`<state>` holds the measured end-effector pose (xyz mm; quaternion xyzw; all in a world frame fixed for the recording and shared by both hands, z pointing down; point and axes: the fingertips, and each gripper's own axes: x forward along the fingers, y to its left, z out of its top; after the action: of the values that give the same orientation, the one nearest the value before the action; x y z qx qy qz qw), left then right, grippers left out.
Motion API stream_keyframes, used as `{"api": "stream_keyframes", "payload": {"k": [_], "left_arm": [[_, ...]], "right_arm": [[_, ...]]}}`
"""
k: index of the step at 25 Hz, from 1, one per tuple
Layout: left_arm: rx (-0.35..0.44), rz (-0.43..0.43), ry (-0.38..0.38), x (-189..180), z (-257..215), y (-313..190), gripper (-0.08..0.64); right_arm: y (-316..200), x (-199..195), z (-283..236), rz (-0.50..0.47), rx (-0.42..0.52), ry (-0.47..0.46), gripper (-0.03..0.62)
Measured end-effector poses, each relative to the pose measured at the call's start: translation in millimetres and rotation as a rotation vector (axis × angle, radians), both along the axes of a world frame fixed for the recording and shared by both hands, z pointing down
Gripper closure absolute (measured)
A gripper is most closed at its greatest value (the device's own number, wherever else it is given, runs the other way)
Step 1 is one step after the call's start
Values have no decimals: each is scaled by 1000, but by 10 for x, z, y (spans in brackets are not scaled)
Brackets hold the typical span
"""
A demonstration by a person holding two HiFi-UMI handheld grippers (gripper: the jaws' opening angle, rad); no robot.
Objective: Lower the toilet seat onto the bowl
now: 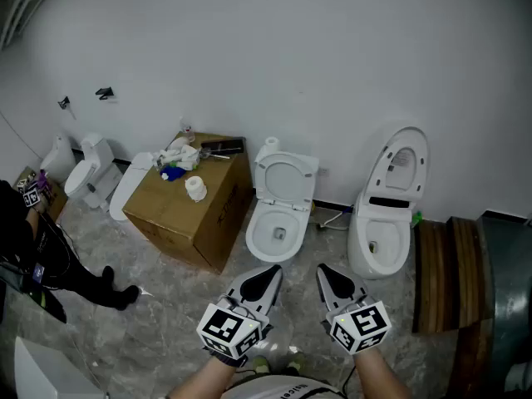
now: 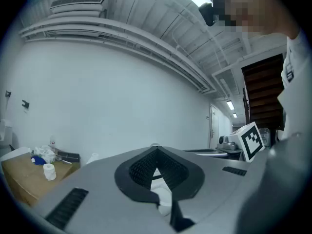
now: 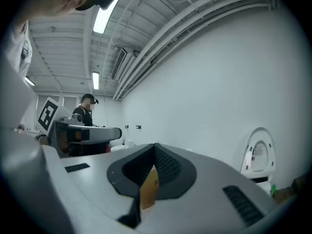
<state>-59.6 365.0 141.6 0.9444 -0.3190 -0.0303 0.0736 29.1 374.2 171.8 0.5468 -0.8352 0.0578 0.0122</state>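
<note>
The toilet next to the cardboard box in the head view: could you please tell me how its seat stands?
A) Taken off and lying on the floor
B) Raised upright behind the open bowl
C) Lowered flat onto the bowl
B: in the head view the seat stands raised toward the wall, leaving the bowl open, next to the cardboard box.

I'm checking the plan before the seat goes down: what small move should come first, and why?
Probably bring the right tongs forward toward the top edge of the raised seat on the middle toilet. The seat stands upright, and both the right and left tongs are shut, empty and well short of it.
</note>
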Motion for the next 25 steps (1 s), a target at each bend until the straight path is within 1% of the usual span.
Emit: {"api": "stream_keyframes", "payload": {"k": [3,7,11,19,25], "left_arm": [[4,7,-3,29,3,6,551],[4,13,-5,78,-1,9,551],[2,8,-7,101,22,1,549],[6,-27,-16,189,13,-95,549],[9,-56,-15,287,1,-151,549]], "right_arm": [[-10,-11,18,-8,3,10,576],[-15,31,9,-2,-2,0,577],[1,75,10,-24,-2,-53,575],[-12,335,20,-10,11,-92,575],[-42,518,36,-21,21,-102,575]]}}
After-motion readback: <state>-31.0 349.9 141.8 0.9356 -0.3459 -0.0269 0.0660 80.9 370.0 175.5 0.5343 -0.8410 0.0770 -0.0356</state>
